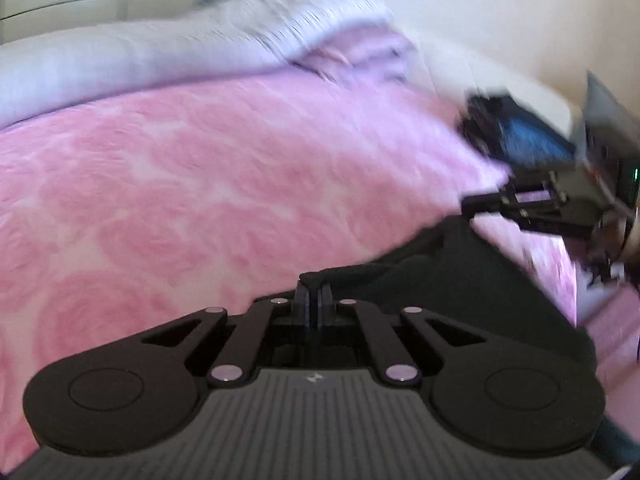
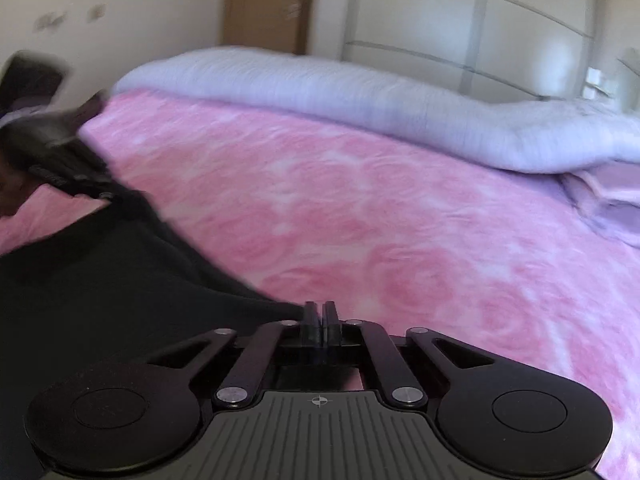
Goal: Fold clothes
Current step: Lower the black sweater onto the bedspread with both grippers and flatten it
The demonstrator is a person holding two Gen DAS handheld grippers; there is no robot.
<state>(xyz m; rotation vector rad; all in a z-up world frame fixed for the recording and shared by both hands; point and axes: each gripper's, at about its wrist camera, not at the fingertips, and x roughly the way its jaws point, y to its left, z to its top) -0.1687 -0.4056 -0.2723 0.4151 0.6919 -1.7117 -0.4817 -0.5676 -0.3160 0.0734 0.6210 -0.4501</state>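
Both grippers — left gripper (image 1: 314, 292), right gripper (image 2: 322, 316) — pinch the soft black cloth garment (image 1: 460, 276), stretched between them at lower frame over the pink rose-patterned bedspread (image 1: 200, 168).

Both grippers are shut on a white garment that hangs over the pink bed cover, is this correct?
Not quite: the garment is black, not white, as the left wrist view shows. Left gripper and right gripper are both shut on it, over the pink bed cover.

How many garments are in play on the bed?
1: a black garment, stretched above the pink blanket between the left gripper and right gripper, both shut on its edge. More could be out of frame.
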